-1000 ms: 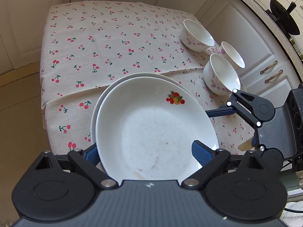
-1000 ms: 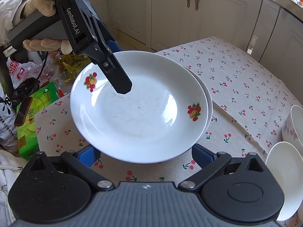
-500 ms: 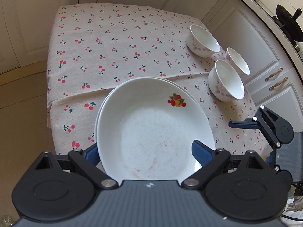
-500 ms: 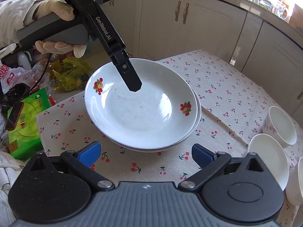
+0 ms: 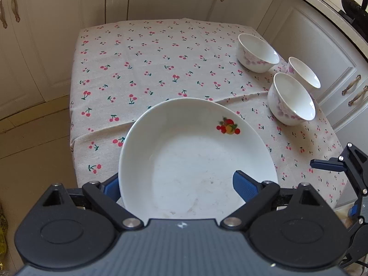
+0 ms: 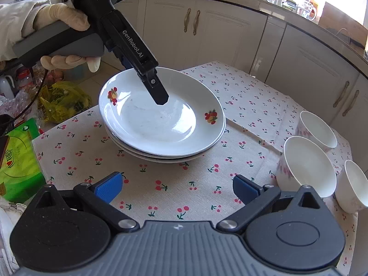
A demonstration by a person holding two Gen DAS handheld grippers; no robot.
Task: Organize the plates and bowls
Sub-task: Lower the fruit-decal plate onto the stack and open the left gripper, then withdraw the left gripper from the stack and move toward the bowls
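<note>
A white deep plate with fruit prints (image 6: 158,122) sits on top of another white plate (image 6: 165,157) on the cherry-print tablecloth (image 6: 230,105). My left gripper (image 5: 177,185) straddles the top plate's near rim (image 5: 195,158), one finger above and one below; whether it pinches the rim is unclear. In the right wrist view its upper finger (image 6: 158,94) lies inside the plate. My right gripper (image 6: 178,187) is open and empty, held above the cloth in front of the stack. Three white bowls with pink flowers (image 6: 306,165) (image 6: 318,131) (image 6: 354,184) stand at the right.
The table's left edge (image 5: 73,119) drops to the floor. Cabinets (image 6: 230,36) line the back and right. A green packet (image 6: 16,161) and a yellow bag (image 6: 62,101) lie off the table's left end.
The top plate has come down onto the lower plate and now sits nested on it. My right gripper has pulled back from the stack, toward the bowls' side.
</note>
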